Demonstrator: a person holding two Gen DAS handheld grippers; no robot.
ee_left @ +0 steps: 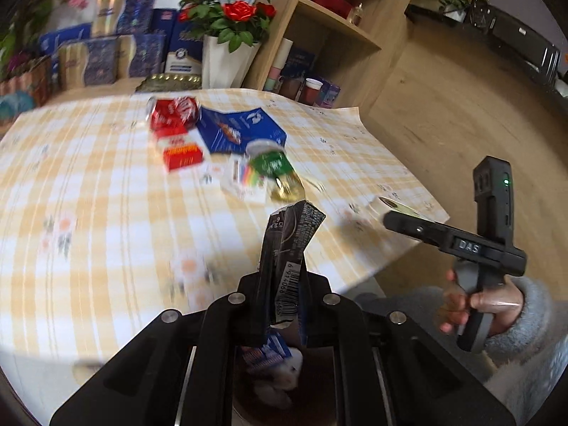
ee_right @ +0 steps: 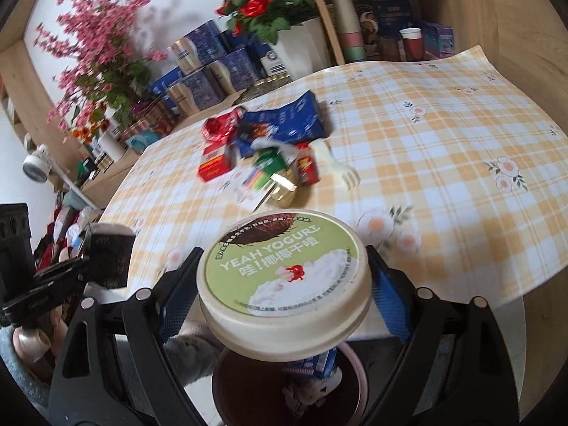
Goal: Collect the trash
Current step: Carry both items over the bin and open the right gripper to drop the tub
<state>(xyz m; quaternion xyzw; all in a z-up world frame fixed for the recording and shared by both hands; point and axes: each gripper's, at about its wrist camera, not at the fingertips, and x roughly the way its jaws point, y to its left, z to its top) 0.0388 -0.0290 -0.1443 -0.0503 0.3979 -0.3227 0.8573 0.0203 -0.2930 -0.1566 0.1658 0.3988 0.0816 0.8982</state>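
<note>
My left gripper (ee_left: pixel 282 284) is shut on a black wrapper (ee_left: pixel 289 245) with a barcode, held just off the table's front edge above a brown bin (ee_left: pixel 269 390) with trash in it. My right gripper (ee_right: pixel 284 277) is shut on a yogurt cup (ee_right: pixel 284 269) with a green lid, held above the same bin (ee_right: pixel 277 394). The right gripper also shows in the left wrist view (ee_left: pixel 390 213). On the table lie a crushed red can (ee_left: pixel 172 112), a blue carton (ee_left: pixel 238 129), a red box (ee_left: pixel 183 154), a green can (ee_left: pixel 275 174) and a white plastic fork (ee_right: pixel 337 167).
The table wears a yellow checked cloth (ee_right: pixel 443 149). Blue gift boxes (ee_left: pixel 106 49), a white pot of red roses (ee_left: pixel 227 28) and pink flowers (ee_right: pixel 96 56) stand behind it. A wooden shelf (ee_left: pixel 337 32) with cups stands at the back right.
</note>
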